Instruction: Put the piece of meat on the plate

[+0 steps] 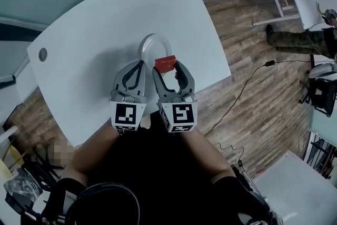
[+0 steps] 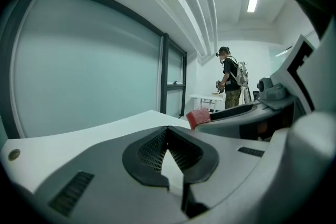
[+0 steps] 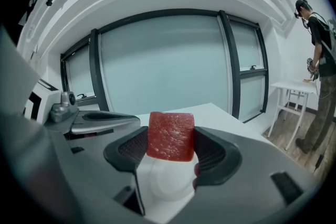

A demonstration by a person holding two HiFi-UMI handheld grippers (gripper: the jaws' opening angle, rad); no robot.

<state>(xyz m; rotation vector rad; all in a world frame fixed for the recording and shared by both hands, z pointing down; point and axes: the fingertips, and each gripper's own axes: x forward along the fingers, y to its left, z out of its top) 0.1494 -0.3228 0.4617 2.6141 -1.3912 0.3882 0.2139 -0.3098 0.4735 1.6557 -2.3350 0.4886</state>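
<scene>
A red, roughly square piece of meat (image 3: 170,136) with a mottled surface stands upright at mid-frame, pinched between the jaws of the right gripper (image 3: 170,150). Just below it, a round white plate (image 1: 143,46) lies flat near the centre of the head view.

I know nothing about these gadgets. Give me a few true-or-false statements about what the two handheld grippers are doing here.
The right gripper holds the piece of meat between its jaws. True.
The left gripper grips the plate. False: its jaws are together on nothing.
The piece of meat is green. False: it is red.
The plate is white and sits on a white table. True.
</scene>
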